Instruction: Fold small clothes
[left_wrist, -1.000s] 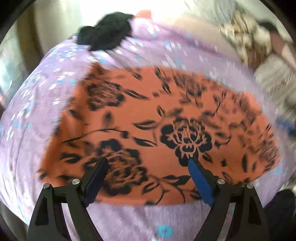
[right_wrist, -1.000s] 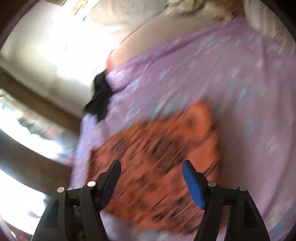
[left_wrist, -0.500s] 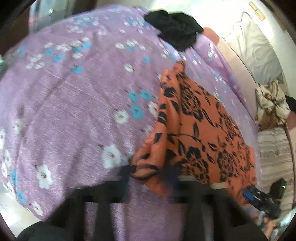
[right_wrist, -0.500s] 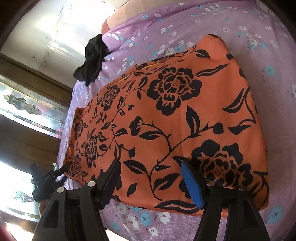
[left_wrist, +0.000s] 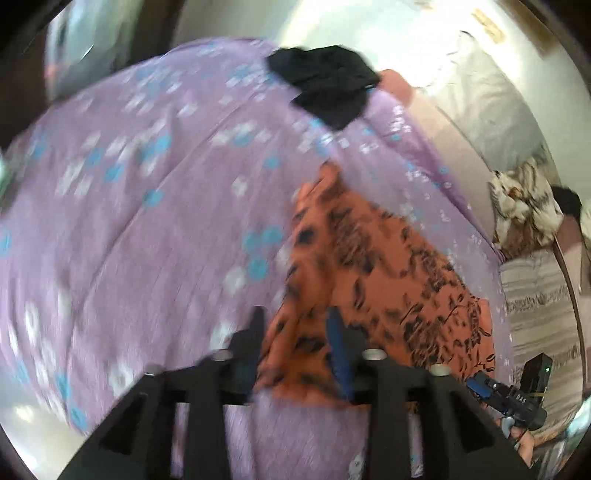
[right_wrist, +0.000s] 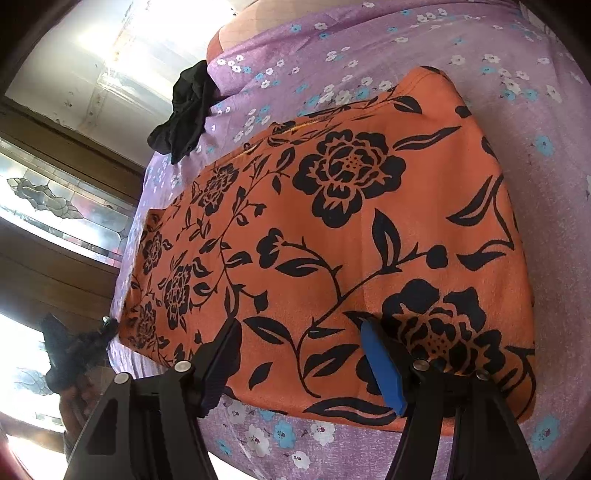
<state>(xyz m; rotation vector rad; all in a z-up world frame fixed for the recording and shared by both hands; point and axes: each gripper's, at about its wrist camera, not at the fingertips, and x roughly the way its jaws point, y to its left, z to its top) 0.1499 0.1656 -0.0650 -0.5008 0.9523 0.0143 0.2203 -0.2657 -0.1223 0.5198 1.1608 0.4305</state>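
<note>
An orange cloth with black flowers (right_wrist: 351, 229) lies flat on the purple flowered bedspread (right_wrist: 461, 33). My right gripper (right_wrist: 299, 339) is open, its fingers over the cloth's near edge at one end. In the blurred left wrist view my left gripper (left_wrist: 295, 332) has its jaws partly closed around a raised corner of the same cloth (left_wrist: 369, 266) at the other end; whether they pinch it is unclear. The left gripper also shows small at the far end in the right wrist view (right_wrist: 107, 325).
A black garment (left_wrist: 325, 88) lies bunched at the far edge of the bedspread (left_wrist: 147, 221), also in the right wrist view (right_wrist: 184, 114). A patterned cloth heap (left_wrist: 524, 206) and striped bedding (left_wrist: 535, 314) lie beyond. The right gripper shows at lower right (left_wrist: 513, 398).
My left gripper moved from over the cloth's middle to its left corner and narrowed its jaws around it. My right gripper settled at the right end's near edge and stays open.
</note>
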